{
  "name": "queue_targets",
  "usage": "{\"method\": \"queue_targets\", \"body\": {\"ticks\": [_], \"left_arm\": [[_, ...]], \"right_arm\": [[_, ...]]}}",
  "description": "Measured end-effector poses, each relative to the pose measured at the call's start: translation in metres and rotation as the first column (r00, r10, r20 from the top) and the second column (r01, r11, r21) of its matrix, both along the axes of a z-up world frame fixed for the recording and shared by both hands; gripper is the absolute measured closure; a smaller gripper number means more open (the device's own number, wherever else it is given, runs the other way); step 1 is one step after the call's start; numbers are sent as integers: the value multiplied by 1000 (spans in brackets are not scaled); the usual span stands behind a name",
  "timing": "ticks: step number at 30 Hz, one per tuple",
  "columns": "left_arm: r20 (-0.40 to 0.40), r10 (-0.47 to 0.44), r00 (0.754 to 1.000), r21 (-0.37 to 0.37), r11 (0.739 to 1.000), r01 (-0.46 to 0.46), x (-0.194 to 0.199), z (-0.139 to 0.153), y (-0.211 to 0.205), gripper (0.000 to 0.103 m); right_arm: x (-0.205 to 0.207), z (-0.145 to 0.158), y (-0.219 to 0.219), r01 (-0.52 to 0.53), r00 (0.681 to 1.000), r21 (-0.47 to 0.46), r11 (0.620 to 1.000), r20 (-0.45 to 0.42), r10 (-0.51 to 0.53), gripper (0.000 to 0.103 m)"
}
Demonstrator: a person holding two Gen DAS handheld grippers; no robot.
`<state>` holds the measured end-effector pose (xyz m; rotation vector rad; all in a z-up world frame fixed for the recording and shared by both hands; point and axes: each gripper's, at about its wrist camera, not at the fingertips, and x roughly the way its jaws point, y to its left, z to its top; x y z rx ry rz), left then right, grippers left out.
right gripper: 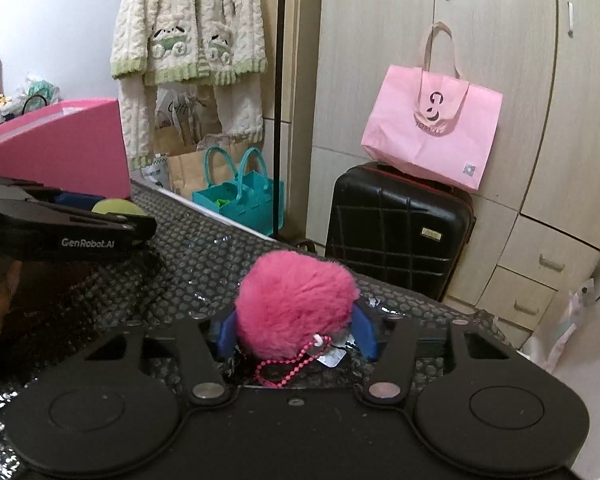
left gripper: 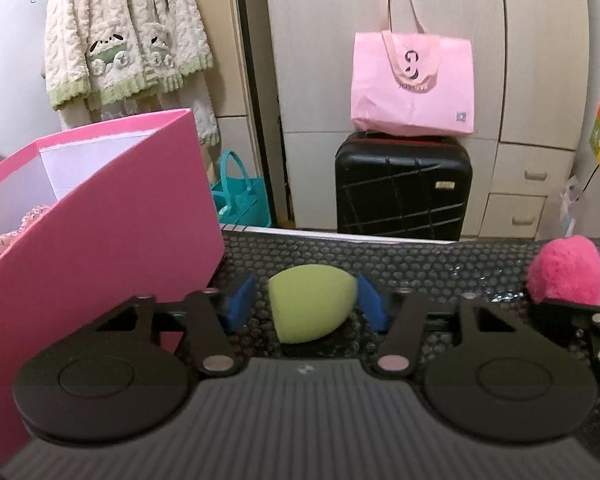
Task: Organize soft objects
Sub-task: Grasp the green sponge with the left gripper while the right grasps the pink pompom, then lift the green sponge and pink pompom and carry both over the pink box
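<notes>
A green egg-shaped sponge (left gripper: 311,303) lies on the black bubble-wrap table (left gripper: 420,264) between the blue pads of my left gripper (left gripper: 306,302). The left pad stands a little off it and the right pad is at its side, so the jaws are open around it. A pink fluffy pompom (right gripper: 296,304) with a pink bead chain (right gripper: 288,368) sits between the blue pads of my right gripper (right gripper: 296,330), which press its sides. The pompom also shows at the right in the left wrist view (left gripper: 565,272). The sponge peeks out behind the left gripper in the right wrist view (right gripper: 118,207).
A tall pink box (left gripper: 112,216) stands open at the left of the table, with flowered cloth (left gripper: 4,236) inside. Beyond the table edge are a black suitcase (left gripper: 404,192) with a pink tote bag (left gripper: 412,84) on it, a teal bag (left gripper: 242,196) and wardrobe doors.
</notes>
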<state>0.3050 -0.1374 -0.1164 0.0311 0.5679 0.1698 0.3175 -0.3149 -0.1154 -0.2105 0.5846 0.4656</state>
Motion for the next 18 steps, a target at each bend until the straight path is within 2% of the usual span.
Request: {"method": "queue_targets", "body": {"ticks": [4, 12, 18], "left_arm": [[-7, -15, 1000, -2, 1000, 15, -4, 2, -1, 61], [31, -46, 998, -85, 995, 49, -40, 22, 16, 61], [40, -133, 990, -149, 979, 137, -79, 36, 28, 61]], "right_arm": [[-8, 11, -3, 13, 1000, 16, 1000, 10, -13, 47], [-39, 30, -4, 32, 999, 51, 998, -20, -31, 46], [-72, 38, 2, 45, 997, 78, 996, -61, -41, 46]]}}
